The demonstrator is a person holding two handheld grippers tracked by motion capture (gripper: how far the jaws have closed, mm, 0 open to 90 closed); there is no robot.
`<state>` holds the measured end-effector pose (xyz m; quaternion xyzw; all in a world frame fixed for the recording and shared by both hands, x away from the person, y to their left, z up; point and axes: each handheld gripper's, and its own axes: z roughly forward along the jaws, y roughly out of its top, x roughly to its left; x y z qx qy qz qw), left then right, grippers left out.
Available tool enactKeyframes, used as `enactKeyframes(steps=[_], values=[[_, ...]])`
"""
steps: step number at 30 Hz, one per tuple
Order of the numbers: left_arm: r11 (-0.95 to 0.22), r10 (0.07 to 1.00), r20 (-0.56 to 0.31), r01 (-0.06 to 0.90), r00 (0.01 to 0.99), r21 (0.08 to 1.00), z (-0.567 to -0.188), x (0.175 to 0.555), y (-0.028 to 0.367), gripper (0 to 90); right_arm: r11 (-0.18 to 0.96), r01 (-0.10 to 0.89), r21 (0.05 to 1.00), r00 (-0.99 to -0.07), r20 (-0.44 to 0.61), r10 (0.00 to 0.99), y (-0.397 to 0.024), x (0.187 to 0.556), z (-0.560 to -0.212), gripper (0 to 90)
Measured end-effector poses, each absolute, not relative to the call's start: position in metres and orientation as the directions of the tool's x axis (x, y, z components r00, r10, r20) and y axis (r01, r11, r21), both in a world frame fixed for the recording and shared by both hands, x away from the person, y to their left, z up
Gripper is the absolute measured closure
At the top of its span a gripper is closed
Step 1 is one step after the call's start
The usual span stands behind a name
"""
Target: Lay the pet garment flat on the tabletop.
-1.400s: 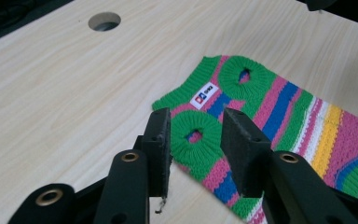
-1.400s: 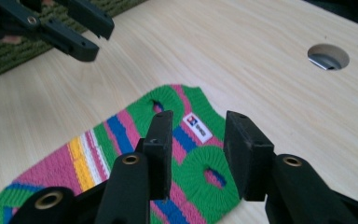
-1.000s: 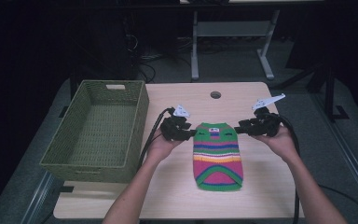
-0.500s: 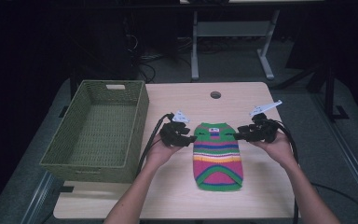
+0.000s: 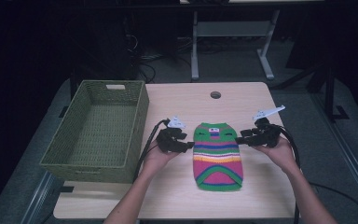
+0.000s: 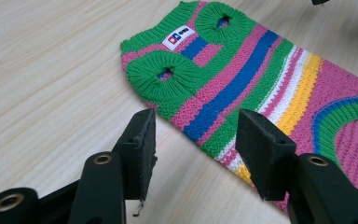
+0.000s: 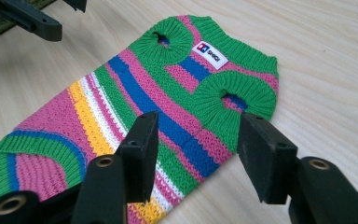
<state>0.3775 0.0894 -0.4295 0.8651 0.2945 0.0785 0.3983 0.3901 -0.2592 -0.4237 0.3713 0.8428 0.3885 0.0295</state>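
Observation:
A small striped knitted sweater (image 5: 216,156) in green, pink, blue and yellow lies flat on the wooden table (image 5: 186,100), neck end away from me. My left gripper (image 5: 190,144) is at its left edge and my right gripper (image 5: 239,139) at its right edge, both low over the table. In the left gripper view the left gripper (image 6: 195,140) straddles the sweater's (image 6: 242,84) edge with a clear gap. In the right gripper view the right gripper (image 7: 196,144) brackets the sweater's (image 7: 135,107) other edge. Both pairs of jaws have just been opening and press on nothing.
A green woven basket (image 5: 98,130) stands empty at the table's left side, close to my left forearm. A round cable hole (image 5: 215,94) sits near the far edge. Beyond the table are a metal frame's legs (image 5: 233,42) and a dark floor.
Both grippers have sunk toward the table at the sweater's upper sides, and their jaws stand wider than before. The sweater lies where it was.

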Motion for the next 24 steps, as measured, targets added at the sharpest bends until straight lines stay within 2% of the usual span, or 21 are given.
enactKeyframes(steps=[5, 8, 24], values=[[-0.501, 0.577, -0.105, 0.453, 0.81, 0.738, -0.432, 0.372, 0.093, 42.7, 0.405, 0.608, 0.683, -0.716, 0.252, 0.651, -0.266, 0.386, -0.425, 44.6], [-0.516, 0.575, -0.09, 0.446, 0.813, 0.731, -0.434, 0.368, 0.095, 36.8, 0.392, 0.62, 0.68, -0.708, 0.27, 0.652, -0.269, 0.382, -0.427, 43.2], [-0.486, 0.587, -0.096, 0.445, 0.804, 0.752, -0.431, 0.35, 0.106, 31.1, 0.387, 0.617, 0.685, -0.71, 0.273, 0.649, -0.277, 0.364, -0.432, 40.5]])
